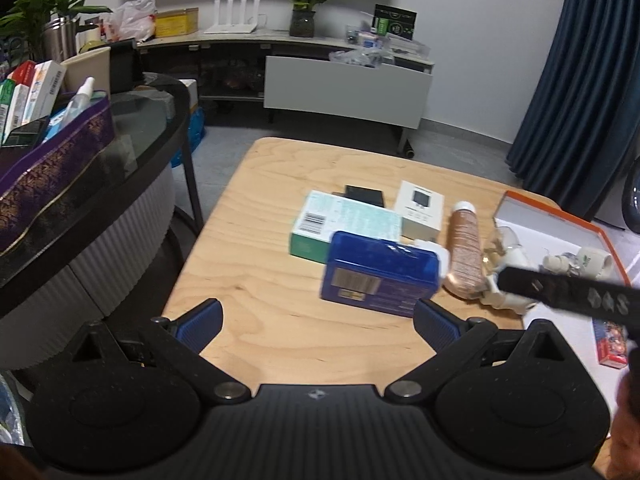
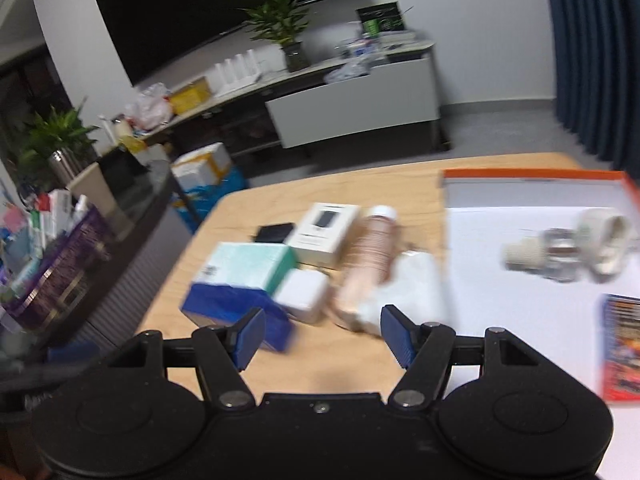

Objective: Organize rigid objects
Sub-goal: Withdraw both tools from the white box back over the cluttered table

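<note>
Right now your left gripper [image 1: 318, 322] hangs over the near edge of the wooden table [image 1: 280, 344] with its fingers spread wide and nothing between them. Take the blue box [image 1: 380, 274] as your landmark: it lies just beyond the left gripper's fingertips, label side toward you. Directly behind it, touching or nearly so, sits the teal-and-white box [image 1: 340, 222], and behind that a small black item [image 1: 365, 195]. Beyond the blue box and to its right stands the white box [image 1: 421, 210] with a dark picture on its lid. At the blue box's right end a white charger block [image 2: 302, 294] shows, and just past it the copper-coloured bottle [image 1: 464, 254] lies on its side, white cap pointing away from you. Farther right of the blue box is the orange-edged tray [image 1: 560, 216], holding a white cylindrical piece [image 1: 596, 260] and some clear glass parts, too blurred to name. A colourful red-and-blue pack [image 2: 624, 344] lies in the tray's near corner.

Your right gripper [image 2: 323, 338] is released too, fingers apart and empty, hovering just short of the blue box [image 2: 236, 308] and the bottle [image 2: 370, 258]; that view is motion-blurred.
</note>
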Tool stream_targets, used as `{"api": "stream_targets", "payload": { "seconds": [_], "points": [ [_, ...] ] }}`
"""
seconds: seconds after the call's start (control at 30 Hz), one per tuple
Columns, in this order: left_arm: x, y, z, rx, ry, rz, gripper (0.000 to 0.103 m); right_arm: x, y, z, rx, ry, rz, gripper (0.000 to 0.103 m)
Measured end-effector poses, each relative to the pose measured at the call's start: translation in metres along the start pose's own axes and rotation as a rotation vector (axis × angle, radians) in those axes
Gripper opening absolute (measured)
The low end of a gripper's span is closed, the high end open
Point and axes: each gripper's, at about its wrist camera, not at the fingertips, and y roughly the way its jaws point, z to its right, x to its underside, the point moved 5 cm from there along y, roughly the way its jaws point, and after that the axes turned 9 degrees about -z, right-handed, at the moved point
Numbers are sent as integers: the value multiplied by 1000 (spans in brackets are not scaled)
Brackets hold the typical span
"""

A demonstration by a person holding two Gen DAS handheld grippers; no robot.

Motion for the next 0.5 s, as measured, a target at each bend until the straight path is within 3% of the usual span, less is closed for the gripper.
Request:
{"api": "stream_targets", "payload": {
  "seconds": [0.17,0.3,0.4,0.43,0.47,0.5],
  "points": [
    [-3,6,-11,-8,-13,-5,103,-14,45,3,-19,49,-54,77],
    [-5,12,-11,9,1,-4,103,-21,47,17,-12,88,-28,76],
    [-9,18,-4,34,25,2,103,-20,36,39,-54,133,-11,62],
    [-10,21,-2,38,30,1,103,-19,31,46,-44,152,2,50],
    [-12,24,0,39,33,0,103,-19,26,51,-3,153,18,44],
    [-13,26,2,40,38,-1,103,-19,23,57,77,146,10,44]
  ]
}}
